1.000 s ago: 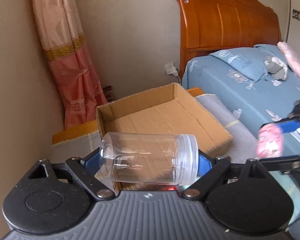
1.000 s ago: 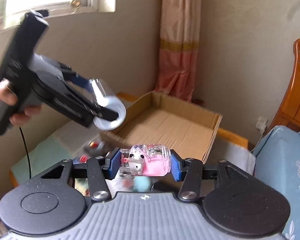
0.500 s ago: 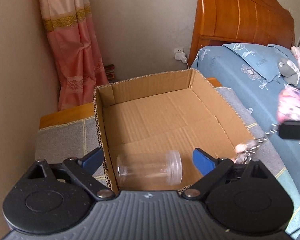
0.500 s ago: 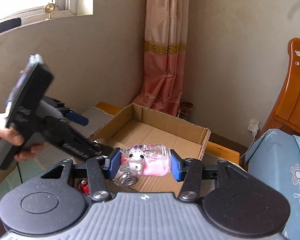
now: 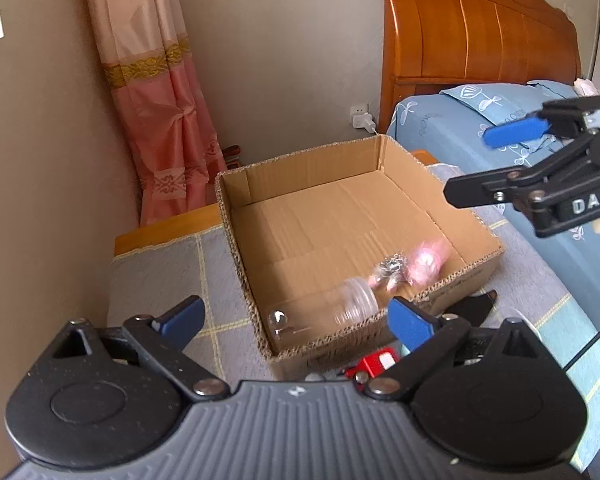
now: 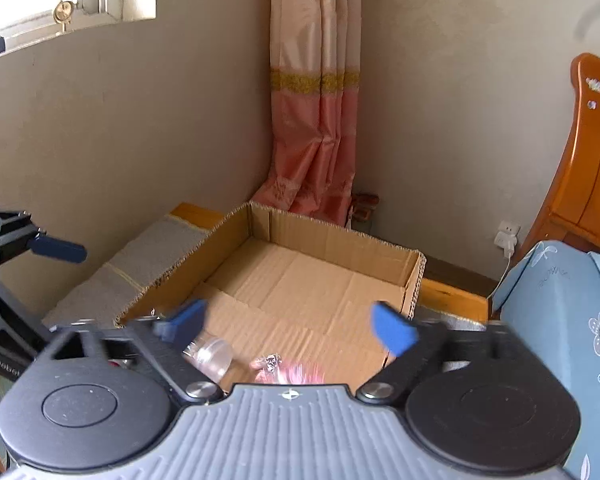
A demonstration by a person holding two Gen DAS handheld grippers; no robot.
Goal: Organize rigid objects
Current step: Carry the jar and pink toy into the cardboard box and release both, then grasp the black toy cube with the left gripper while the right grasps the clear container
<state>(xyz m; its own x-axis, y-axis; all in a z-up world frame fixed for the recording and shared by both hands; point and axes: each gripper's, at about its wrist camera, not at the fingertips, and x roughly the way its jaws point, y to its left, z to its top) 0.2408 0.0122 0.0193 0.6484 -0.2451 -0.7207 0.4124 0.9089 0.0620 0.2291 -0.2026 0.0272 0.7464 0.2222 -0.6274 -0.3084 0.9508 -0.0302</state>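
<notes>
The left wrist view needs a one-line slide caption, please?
Both grippers' jaws opening over the cardboard box, clear jar and pink toy lying inside.

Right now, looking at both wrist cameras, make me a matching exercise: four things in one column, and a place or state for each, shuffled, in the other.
Things:
1. clear jar
2. pink toy
3. red object
4. curtain

Places or states:
A. hanging in the room's corner
B. outside the cardboard box, by its near wall
C. lying on its side in the box's near corner
D. blurred, in the box, beside the jar's lid

Pairs: 1-C, 2-D, 3-B, 4-A
</notes>
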